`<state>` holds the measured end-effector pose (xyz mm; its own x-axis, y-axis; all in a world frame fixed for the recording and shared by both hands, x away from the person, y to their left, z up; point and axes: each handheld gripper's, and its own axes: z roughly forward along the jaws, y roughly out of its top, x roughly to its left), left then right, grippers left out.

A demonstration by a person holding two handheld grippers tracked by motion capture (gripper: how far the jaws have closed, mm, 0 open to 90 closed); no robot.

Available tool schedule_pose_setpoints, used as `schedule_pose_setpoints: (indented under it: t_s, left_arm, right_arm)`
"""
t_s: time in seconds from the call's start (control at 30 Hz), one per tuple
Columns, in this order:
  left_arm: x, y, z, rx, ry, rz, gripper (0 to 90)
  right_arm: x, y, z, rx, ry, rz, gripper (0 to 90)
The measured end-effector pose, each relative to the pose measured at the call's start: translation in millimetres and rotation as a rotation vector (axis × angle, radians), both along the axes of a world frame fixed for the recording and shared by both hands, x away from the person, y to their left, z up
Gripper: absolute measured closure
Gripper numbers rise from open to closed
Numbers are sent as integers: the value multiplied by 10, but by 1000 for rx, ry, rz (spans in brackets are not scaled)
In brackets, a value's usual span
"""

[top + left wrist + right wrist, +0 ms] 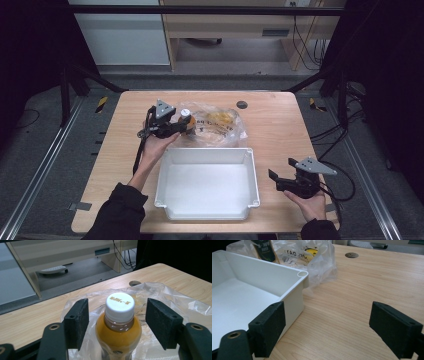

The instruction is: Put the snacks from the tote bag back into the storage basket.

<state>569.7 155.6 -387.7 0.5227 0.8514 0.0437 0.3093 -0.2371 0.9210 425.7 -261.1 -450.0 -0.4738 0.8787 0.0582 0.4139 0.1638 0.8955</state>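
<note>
High view puts the left tool at the near left edge of a crinkled clear plastic bag, just behind the far rim of the white rectangular plastic bin. Left gripper view shows its jaws straddling a white-capped bottle of orange drink, a gap on each side, pads not touching. Right tool hovers wide open and empty over bare wooden table, just right of the bin.
</note>
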Motion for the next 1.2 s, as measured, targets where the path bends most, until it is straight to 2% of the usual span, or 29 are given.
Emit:
schedule_pose_setpoints:
  t_s: [0.27,0.47,0.77,0.87,1.2]
  left_arm:
    - [62,-50,-66,7,3,11,376]
    - [104,-62,-108,15,8,16,455]
    - [137,-122,-142,6,1,2,527]
    - [146,-157,-126,25,0,15,560]
    - [187,-186,-85,36,25,22,582]
  right_arm:
    - [0,-1,-3,-5,3,0,140]
    - [3,-3,-9,-4,4,1,143]
    - [1,-5,-10,-3,5,3,146]
    - [4,-6,-10,4,5,4,147]
    - [30,3,-39,1,22,4,150]
